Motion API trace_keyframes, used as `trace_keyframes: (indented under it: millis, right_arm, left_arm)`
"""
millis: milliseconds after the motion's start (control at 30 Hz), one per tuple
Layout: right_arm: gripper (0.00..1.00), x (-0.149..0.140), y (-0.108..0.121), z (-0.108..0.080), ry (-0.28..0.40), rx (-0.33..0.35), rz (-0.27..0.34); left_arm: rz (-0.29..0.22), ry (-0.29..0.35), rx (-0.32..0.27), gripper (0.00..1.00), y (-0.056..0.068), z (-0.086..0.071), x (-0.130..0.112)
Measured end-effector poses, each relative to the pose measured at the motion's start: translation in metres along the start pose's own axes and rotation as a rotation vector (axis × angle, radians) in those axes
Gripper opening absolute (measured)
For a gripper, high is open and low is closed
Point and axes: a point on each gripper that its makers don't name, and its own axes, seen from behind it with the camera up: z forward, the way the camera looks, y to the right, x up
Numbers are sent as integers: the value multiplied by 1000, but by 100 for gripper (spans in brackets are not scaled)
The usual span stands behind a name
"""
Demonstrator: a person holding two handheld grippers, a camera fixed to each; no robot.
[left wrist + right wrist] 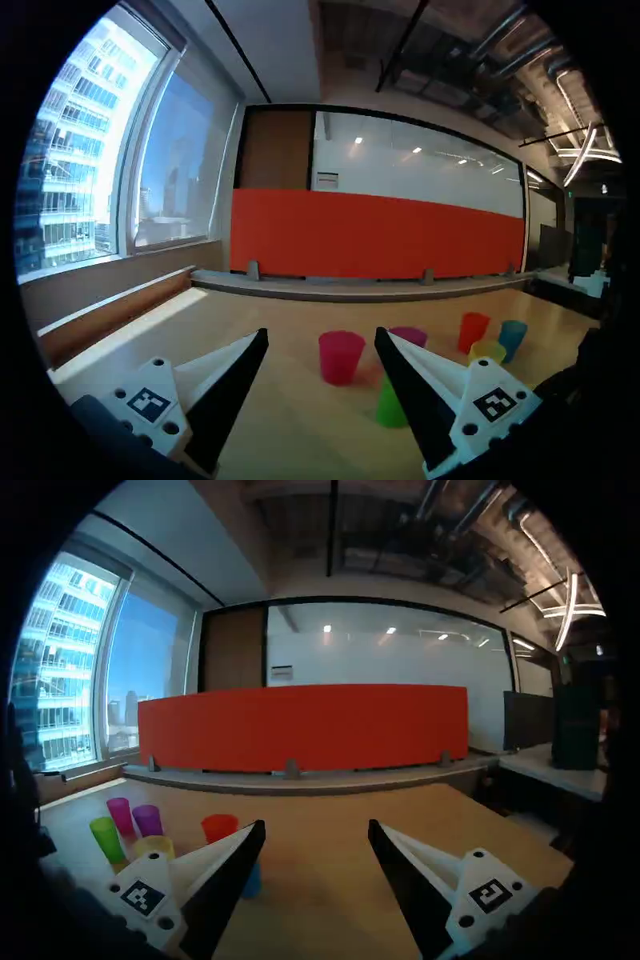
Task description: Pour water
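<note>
Left tongs (321, 331) spread, pink cup (341, 357) ahead, right tongs (316, 824) spread above table (336, 884)

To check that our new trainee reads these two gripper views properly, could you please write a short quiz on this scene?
1. True or false: the left gripper is shut on the pink cup.
2. Which cup stands nearest the camera in the left gripper view?
A. green cup
B. blue cup
C. orange cup
3. Fill in: the right gripper is above the wooden table with its jaws ___.

Key
1. False: its jaws stand apart and the pink cup is farther off, untouched.
2. A
3. open
</note>
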Motion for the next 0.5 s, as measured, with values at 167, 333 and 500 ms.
trace_keyframes:
  millis: [167,333,500]
  right_arm:
    - [99,22,-8,-4,-8,17,-24]
    - [99,49,-18,-4,-13,51,-50]
    - [99,85,-28,-3,9,84,-64]
  left_arm:
    - [-1,16,-44,99,7,2,43]
    - [1,31,-88,99,18,5,84]
    - [12,33,-147,99,33,8,119]
